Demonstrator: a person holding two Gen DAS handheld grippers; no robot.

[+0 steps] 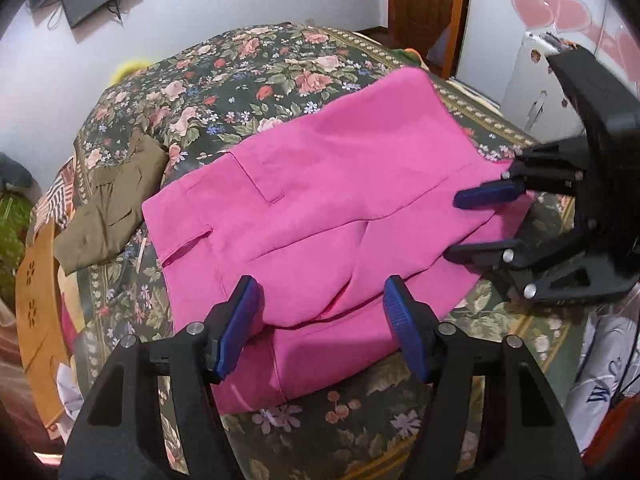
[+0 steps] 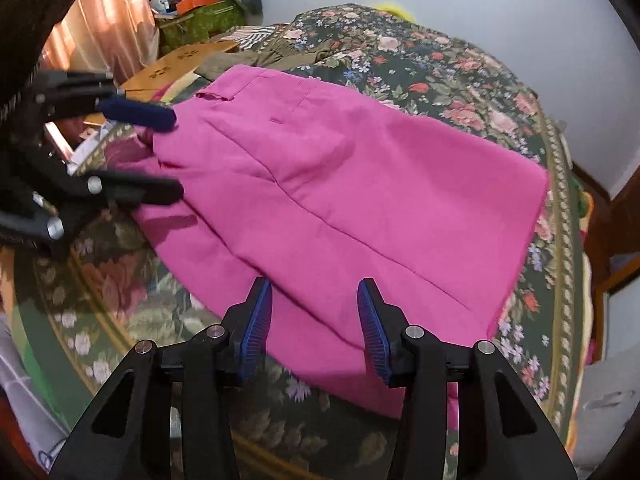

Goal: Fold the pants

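Observation:
The pink pants [image 1: 320, 216] lie folded on the floral bedspread [image 1: 224, 80], waistband and pocket to the left, one layer folded over another. My left gripper [image 1: 320, 316] is open and empty, its blue pads just above the near folded edge. My right gripper [image 1: 456, 226] is open at the pants' right edge, jaws apart over the fabric. In the right wrist view the pants [image 2: 352, 200] spread ahead, my right gripper [image 2: 316, 312] is open over their near edge, and the left gripper [image 2: 176, 156] is open at their left side.
Olive-green pants [image 1: 108, 208] lie folded left of the pink pants. A wooden board [image 1: 36, 320] stands at the bed's left edge. A white cabinet [image 1: 532, 80] and wooden door frame [image 1: 424, 4] are behind. Clutter and a curtain [image 2: 112, 20] are at far left.

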